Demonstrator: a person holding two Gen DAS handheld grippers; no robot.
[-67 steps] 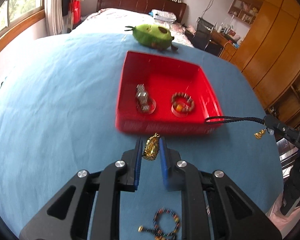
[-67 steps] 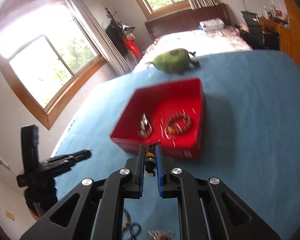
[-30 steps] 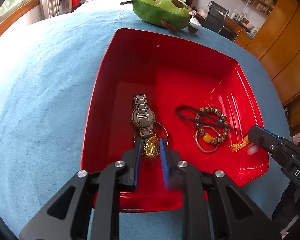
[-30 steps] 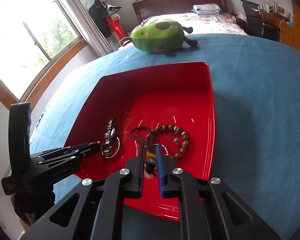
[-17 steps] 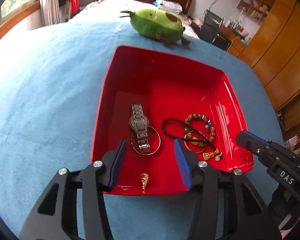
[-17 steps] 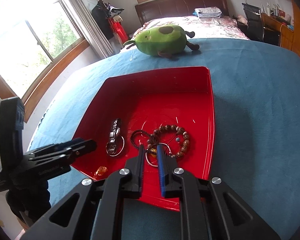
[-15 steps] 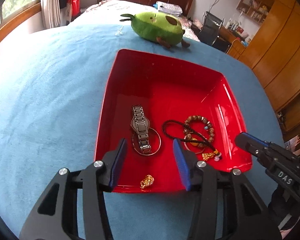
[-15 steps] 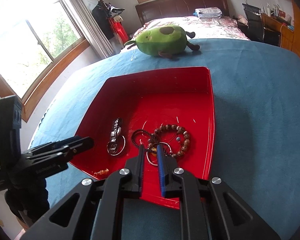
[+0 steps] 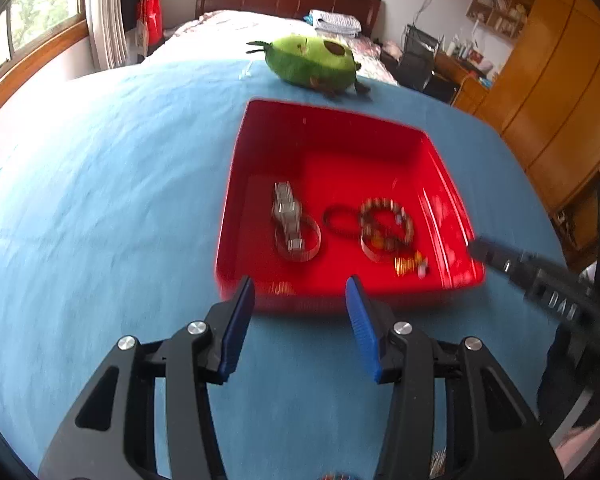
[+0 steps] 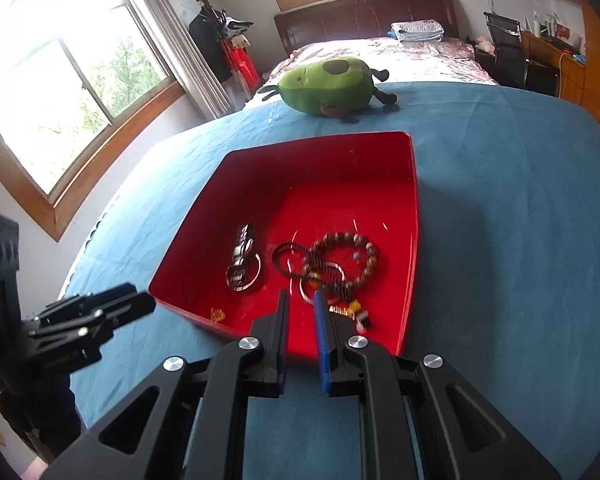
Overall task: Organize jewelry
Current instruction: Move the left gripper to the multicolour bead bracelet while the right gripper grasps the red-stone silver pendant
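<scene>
My red tray [image 10: 414, 208] sits on the blue-covered worktop [image 10: 520, 240], and the jewelry lies in its near half. A metal watch [image 10: 242, 258] rests on a silver ring at the left. A brown bead bracelet [image 10: 354, 258] with a dark cord [image 10: 286, 258] lies to its right. A small gold charm [image 10: 217, 314] sits alone by the near left wall. My right tongs [image 10: 300, 298] hang over the near rim, narrowly parted and holding nothing. My left tongs [image 9: 300, 286] hover just short of the tray, spread wide and empty. A green avocado plush [image 10: 328, 86] lies beyond the tray's far edge.
</scene>
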